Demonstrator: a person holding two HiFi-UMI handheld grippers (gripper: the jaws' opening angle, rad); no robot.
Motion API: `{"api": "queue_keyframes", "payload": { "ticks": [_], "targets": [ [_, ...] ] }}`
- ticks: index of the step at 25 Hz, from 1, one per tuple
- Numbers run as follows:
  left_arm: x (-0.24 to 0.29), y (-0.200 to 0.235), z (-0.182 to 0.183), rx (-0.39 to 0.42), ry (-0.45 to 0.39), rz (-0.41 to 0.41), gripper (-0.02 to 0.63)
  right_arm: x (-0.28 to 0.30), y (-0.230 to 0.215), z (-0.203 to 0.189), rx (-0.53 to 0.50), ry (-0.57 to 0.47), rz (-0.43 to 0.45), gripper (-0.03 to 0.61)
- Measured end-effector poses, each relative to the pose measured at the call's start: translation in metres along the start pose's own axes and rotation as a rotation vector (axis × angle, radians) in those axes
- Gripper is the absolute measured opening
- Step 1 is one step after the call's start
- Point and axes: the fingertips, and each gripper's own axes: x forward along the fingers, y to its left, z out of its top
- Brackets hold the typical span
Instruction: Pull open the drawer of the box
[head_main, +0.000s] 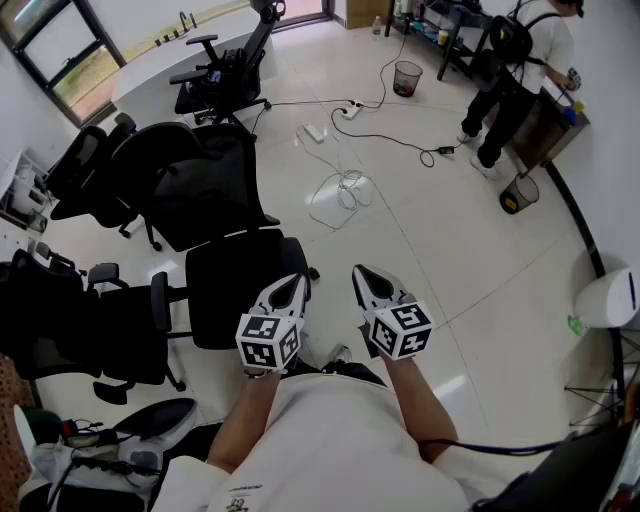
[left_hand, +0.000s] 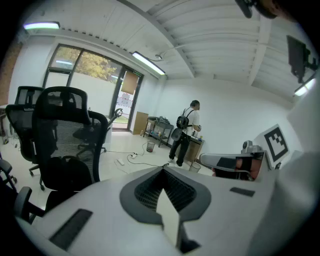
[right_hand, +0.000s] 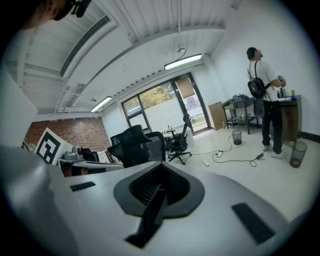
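- Pale tiled floor (head_main: 450, 230) fills most of the head view. Black office chairs (head_main: 215, 180) crowd the left half and a power cable (head_main: 385, 135) trails across the upper middle. No box and no drawer shows anywhere in this view.
- At lower centre of the same view, the left gripper (head_main: 292, 290) and the right gripper (head_main: 365, 278) are held side by side in front of the person's chest. They are near each other but apart, over open floor. With nothing in front of them to reach for, this looks like a carrying or waiting pose.
- In the left gripper view, its fingers (left_hand: 150, 192) meet tip to tip with nothing between them. A chair back stands at left, and another person (left_hand: 186, 132) stands at a bench in the centre distance. The right gripper's marker cube (left_hand: 276, 141) shows at the right edge. No box appears here either.
- In the right gripper view, its fingers (right_hand: 145, 192) are pressed together and empty. They point across the room toward glass doors (right_hand: 160, 107) at centre, with the same person at upper right.
- The drawer is out of every view, so the task seems not yet begun. The box has to be found first, and the fingers would have to part before taking a handle.
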Motion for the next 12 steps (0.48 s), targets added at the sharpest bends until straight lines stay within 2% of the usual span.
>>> {"api": "queue_keyframes", "payload": {
  "ticks": [7, 12],
  "targets": [
    [0.015, -0.026, -0.004, 0.05, 0.037, -0.093, 0.0, -0.02, -0.013, 0.0, 0.024, -0.031, -0.072, -0.013],
    [0.028, -0.043, -0.002, 0.079, 0.062, -0.184, 0.0, -0.038, -0.021, -0.001, 0.042, -0.049, -0.155, -0.012]
  ]
}}
